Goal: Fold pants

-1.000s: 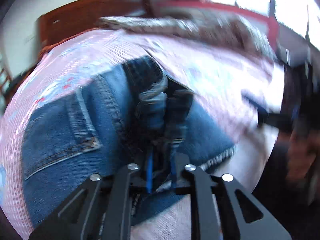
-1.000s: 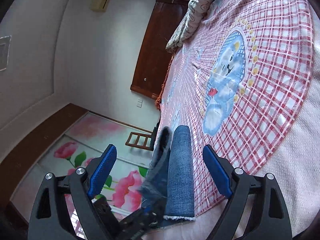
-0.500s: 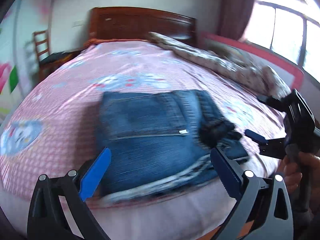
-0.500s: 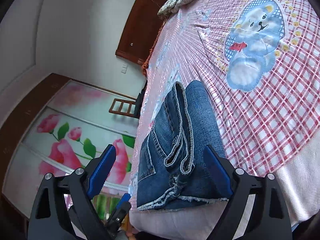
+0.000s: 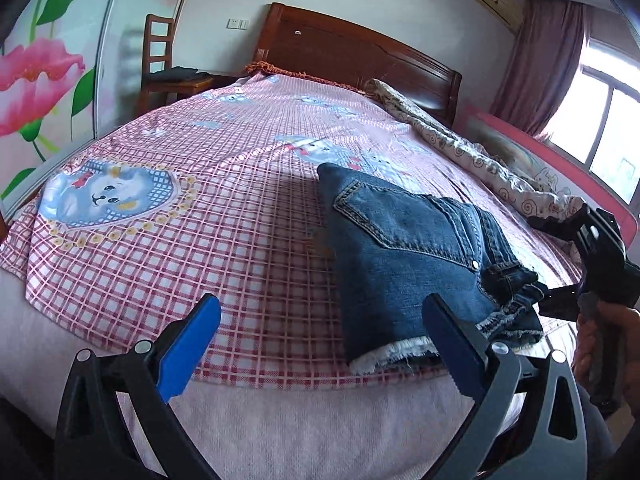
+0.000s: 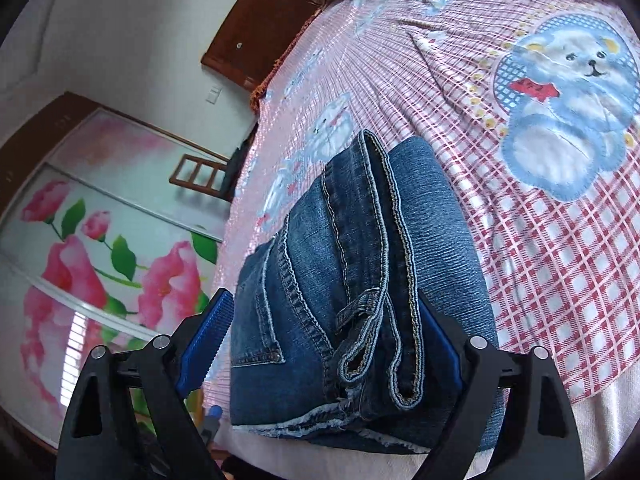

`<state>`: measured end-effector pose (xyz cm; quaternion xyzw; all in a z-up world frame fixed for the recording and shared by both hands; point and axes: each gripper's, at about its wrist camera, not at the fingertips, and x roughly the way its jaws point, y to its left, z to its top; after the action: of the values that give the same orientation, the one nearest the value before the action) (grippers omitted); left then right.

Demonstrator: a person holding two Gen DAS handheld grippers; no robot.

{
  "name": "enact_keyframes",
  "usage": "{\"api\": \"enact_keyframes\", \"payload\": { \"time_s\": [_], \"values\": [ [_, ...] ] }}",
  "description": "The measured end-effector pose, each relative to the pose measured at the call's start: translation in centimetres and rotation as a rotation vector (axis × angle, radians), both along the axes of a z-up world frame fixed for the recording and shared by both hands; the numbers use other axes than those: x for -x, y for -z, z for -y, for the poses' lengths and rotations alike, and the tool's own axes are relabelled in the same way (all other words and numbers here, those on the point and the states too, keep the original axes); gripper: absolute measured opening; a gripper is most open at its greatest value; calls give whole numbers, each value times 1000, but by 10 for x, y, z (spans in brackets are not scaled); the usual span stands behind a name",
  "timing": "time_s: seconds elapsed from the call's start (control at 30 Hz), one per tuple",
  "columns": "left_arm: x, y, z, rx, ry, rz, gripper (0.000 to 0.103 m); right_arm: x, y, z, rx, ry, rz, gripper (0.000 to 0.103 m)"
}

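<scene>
While both claws are held released, the folded pants (image 5: 404,256) lie near the bed (image 5: 200,240) edge. If nudged by the right claw (image 6: 324,344), the loose waistband layers could be unfolded.

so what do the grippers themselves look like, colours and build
Both look alike. The left gripper and right gripper each have two black, angular fingers with triangular cut-outs and silver round bolts at the joints. The pads are bright blue with a ribbed, toothed inner edge. In the left wrist view, the person's bare hand shows on the right gripper's black handle. No cables or markings are visible.
</scene>
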<state>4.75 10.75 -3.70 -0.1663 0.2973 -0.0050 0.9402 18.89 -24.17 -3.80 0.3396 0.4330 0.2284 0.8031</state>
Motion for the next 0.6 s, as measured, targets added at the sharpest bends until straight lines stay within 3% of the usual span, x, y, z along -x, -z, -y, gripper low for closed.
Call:
{"api": "enact_keyframes", "payload": {
  "time_s": [0.13,0.17,0.23,0.3,0.47,0.6],
  "values": [
    [-1,4,-12,43,-30,-3,101,-16,11,-18,136,-37,-85,84],
    [-1,5,-16,49,-38,0,101,-19,10,-22,159,-53,-92,56],
    [-1,6,-21,54,-55,0,101,-22,10,-26,161,-92,-118,14],
    [-1,9,-28,72,-75,-9,101,-20,7,-24,110,-103,-122,14],
    [-1,11,-39,88,-114,-7,101,-1,-29,-16,-12,-120,-21,12],
    [-3,10,-36,73,-110,-8,101,15,-50,-5,10,-124,57,12]
  ]
}}
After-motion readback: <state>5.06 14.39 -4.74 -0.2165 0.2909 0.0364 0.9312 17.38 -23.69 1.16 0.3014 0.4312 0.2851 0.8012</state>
